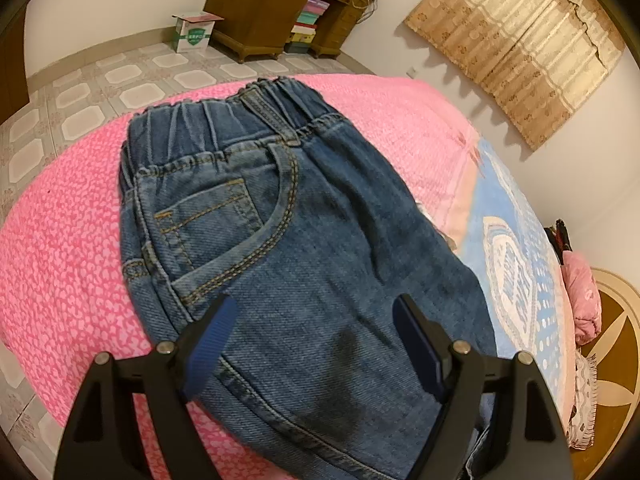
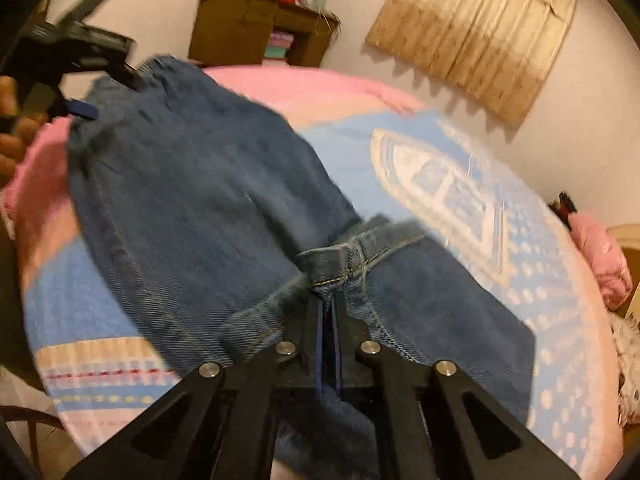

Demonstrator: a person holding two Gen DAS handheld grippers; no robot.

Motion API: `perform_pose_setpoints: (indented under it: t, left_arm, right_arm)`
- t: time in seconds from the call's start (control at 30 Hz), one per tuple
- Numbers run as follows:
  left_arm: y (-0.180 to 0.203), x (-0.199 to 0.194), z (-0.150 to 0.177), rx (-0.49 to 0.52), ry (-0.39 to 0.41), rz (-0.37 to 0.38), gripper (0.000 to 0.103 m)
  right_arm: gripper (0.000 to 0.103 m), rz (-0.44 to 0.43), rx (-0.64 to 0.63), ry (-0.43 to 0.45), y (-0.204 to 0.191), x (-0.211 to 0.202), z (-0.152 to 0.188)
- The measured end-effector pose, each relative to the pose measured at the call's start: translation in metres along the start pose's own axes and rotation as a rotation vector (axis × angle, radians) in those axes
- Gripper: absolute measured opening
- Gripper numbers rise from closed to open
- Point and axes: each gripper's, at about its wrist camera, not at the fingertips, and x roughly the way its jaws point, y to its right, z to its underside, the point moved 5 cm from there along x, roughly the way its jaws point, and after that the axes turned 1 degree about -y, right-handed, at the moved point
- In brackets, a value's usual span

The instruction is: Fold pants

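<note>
Your right gripper (image 2: 329, 300) has its jaws pinched tight on a bunched bit of hem at the leg end of the pants (image 1: 288, 216), and the denim puckers into a little knot right at the tips. Your left gripper (image 1: 316, 312) hangs over the thigh area with its jaws spread wide, the cloth running under and between them, and I see no squeeze from those pads, so it has hold of nothing. The pants lie on the bed (image 1: 60, 248), waistband toward the far edge over the pink spotted cover, legs trailing back onto the blue and white blanket (image 2: 460, 184). By my read, the fold is only getting started: the 2 legs look already laid 1 on top of the other, since you see a single pocket side and a double edge along the left, but the length is not yet doubled over. What is left, I would say, is carrying that hem up toward the waistband and flattening the stack. The jeans themselves are small, dark blue denim with tan stitching, an elastic gathered waist, a curved front pocket with a coin pocket inside it, and a darker patch near the middle of the leg. The right view is blurred, so fine detail at the hem is hard to tell.
</note>
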Motion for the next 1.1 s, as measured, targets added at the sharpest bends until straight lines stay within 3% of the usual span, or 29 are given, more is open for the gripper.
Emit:
perform_pose_setpoints:
  t: [0.2,0.23,0.33,0.43,0.47,0.5,0.67,0.77,0.93,1.1]
  left_arm:
    - [-0.002,-0.002,0.001,-0.003,0.000,0.006,0.083]
    - [-0.003,-0.002,0.001,-0.001,-0.002,0.006,0.083]
    - [-0.003,-0.002,0.001,-0.004,-0.003,0.009,0.083]
    - [-0.004,-0.002,0.001,-0.009,-0.001,0.010,0.083]
    - [-0.004,-0.002,0.001,-0.009,-0.001,0.011,0.083]
    - [-0.004,-0.003,0.000,-0.010,-0.001,0.011,0.083]
    - [-0.004,-0.003,0.000,-0.011,-0.002,0.012,0.083]
    - [-0.004,-0.003,0.000,-0.013,-0.002,0.013,0.083]
    - [-0.004,-0.004,0.000,-0.015,-0.003,0.017,0.083]
    - [-0.006,-0.004,-0.001,-0.017,-0.006,0.018,0.083]
  right_arm:
    - [0.007,-0.017,-0.090,-0.094,-0.030,0.010,0.027]
    - [0.010,-0.006,-0.100,-0.124,-0.033,0.019,0.033]
    - [0.012,0.055,-0.193,-0.104,-0.044,0.018,0.036]
    - [0.039,0.036,-0.191,-0.082,-0.044,0.006,0.033]
    - [0.060,0.048,-0.181,-0.061,-0.042,0.001,0.032]
    - [0.074,0.067,-0.182,-0.030,-0.040,-0.004,0.030]
    - [0.074,0.070,-0.213,0.005,-0.044,-0.004,0.028]
    - [0.051,0.120,-0.158,0.036,-0.038,-0.003,0.019]
    - [0.051,0.116,-0.157,-0.014,-0.042,0.025,0.021]
    - [0.051,0.130,-0.137,0.001,-0.039,0.029,0.023]
